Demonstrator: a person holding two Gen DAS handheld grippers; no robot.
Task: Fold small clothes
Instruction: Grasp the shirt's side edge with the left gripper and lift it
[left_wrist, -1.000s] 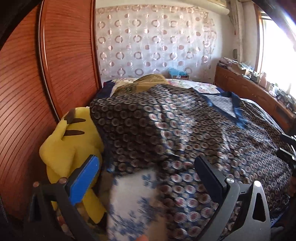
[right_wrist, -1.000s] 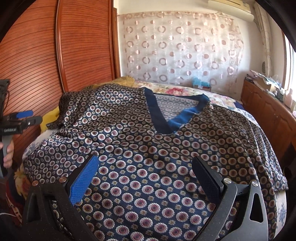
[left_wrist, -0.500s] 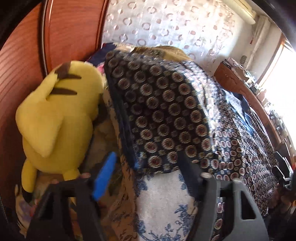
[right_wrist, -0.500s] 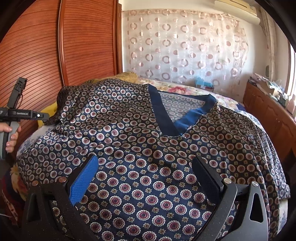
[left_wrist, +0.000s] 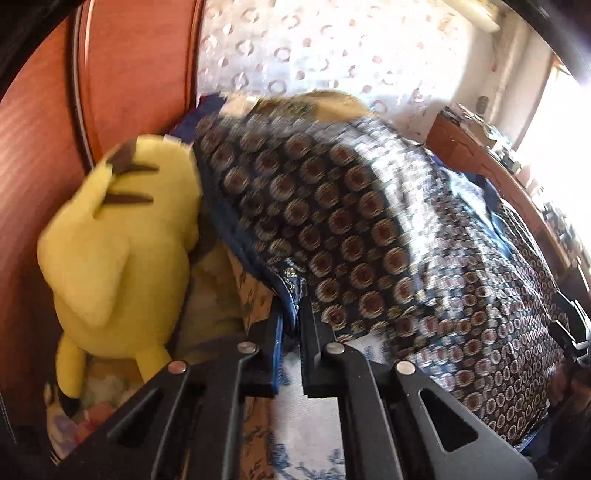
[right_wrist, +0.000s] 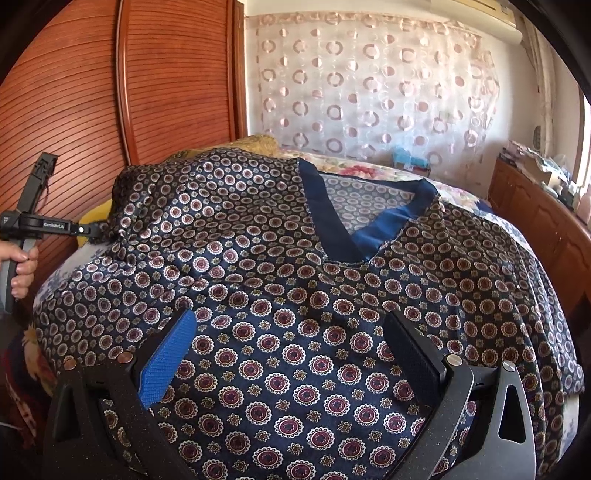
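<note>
A dark blue V-neck shirt (left_wrist: 351, 221) with round medallion print lies spread face up across the bed (left_wrist: 306, 424). My left gripper (left_wrist: 291, 314) is at its sleeve end, jaws closing tight with the blue-trimmed sleeve edge pinched between the pads. The right wrist view shows that left gripper (right_wrist: 85, 230) at the shirt's (right_wrist: 295, 295) far left sleeve, with a hand (right_wrist: 22, 266) on its handle. My right gripper (right_wrist: 291, 347) hovers open over the shirt's lower front with nothing between its fingers.
A yellow plush toy (left_wrist: 118, 240) sits against the wooden wardrobe (right_wrist: 166, 92), right beside the held sleeve. A low wooden dresser (right_wrist: 546, 221) runs along the right side of the bed. A patterned curtain (right_wrist: 369, 92) hangs behind.
My left gripper moved down and in toward the sleeve end beside the plush toy, and its jaws went from wide open to shut on the sleeve edge. The right gripper stayed put.
</note>
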